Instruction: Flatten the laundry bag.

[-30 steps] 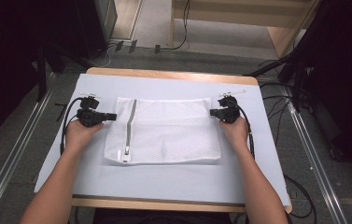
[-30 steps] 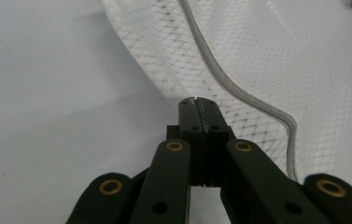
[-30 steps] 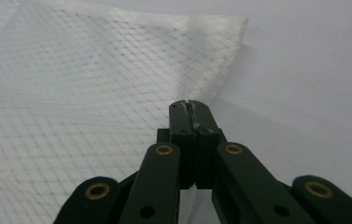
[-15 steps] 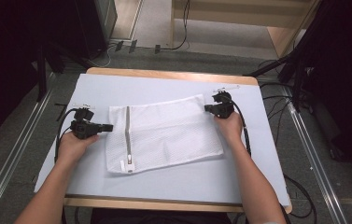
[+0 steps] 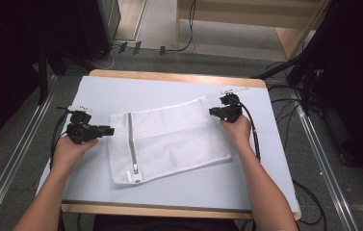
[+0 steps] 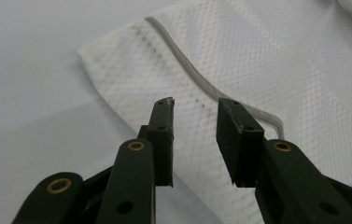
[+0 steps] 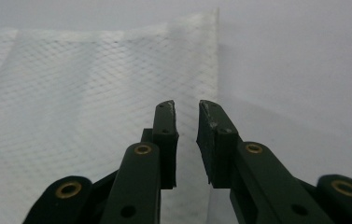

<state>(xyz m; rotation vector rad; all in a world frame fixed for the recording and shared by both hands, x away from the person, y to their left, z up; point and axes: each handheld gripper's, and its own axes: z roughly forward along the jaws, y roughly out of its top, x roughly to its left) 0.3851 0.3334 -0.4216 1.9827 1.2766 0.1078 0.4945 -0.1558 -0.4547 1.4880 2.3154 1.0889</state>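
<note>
Since the earlier frame, both tools had just opened, releasing the mesh bag [image 5: 167, 140], now skewed on the worktop [image 5: 275, 159]. Left tool [image 5: 108, 130] gaped narrowly over its left edge; right tool [image 5: 213, 111] stood narrower, empty, at its far right corner.

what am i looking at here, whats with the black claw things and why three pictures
A person sits at a table covered in pale sheet, holding a handheld grasping tool in each hand. The high view looks down from above the person. The other two pictures come from small cameras riding on each tool, looking along its two black jaws.

On the table lies a white mesh laundry bag with a grey zipper, lying askew. The left tongs sit at the bag's zipper end, the right tongs at the opposite edge. Both have just been opening; in the close views their jaws stand apart above the mesh, pinching nothing.
</note>
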